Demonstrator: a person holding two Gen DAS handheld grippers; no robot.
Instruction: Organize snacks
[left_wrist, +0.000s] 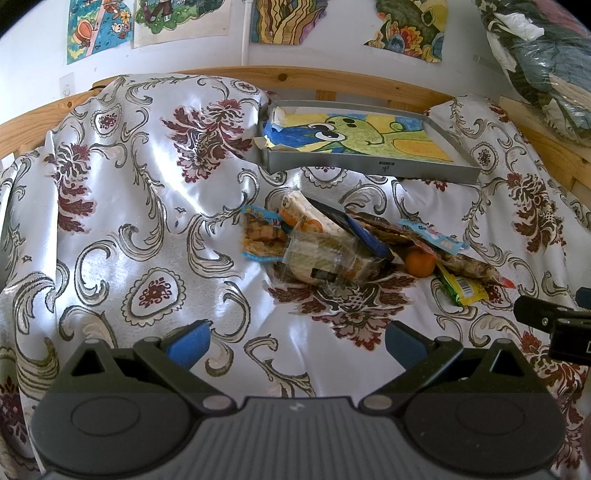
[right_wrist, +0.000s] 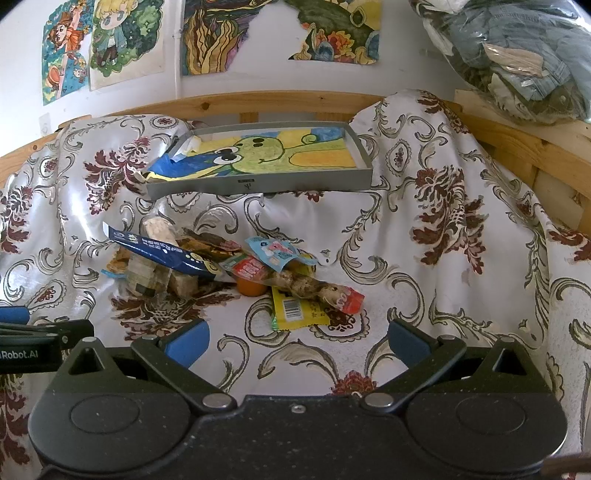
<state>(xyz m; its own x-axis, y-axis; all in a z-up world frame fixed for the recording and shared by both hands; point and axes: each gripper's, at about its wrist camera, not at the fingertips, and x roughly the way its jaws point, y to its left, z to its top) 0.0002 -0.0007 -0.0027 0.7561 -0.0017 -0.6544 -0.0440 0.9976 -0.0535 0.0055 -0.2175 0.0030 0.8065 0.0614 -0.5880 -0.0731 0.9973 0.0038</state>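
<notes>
**Start with the nearest packet**

Both your left gripper (left_wrist: 297, 343) and right gripper (right_wrist: 297, 341) hover with jaws spread, empty. The snack pile (right_wrist: 229, 269) lies on the bed ahead. Pinch the yellow packet (right_wrist: 297, 310) by its edge. Beyond, the grey tray (right_wrist: 258, 184) holds only a drawing.

We see only a corner of the right gripper (left_wrist: 561, 325), cut off by the right edge of the left wrist view; whether its fingers are spread we cannot tell there. The orange fruit (right_wrist: 251, 287) is half buried under the wrappers. The yellow packet (right_wrist: 295, 310) hides its far end beneath the long red-tipped packet (right_wrist: 314, 288). Its print is too small to read. The drawings on the far wall (right_wrist: 107, 40) are cropped at the top edge.
</notes>
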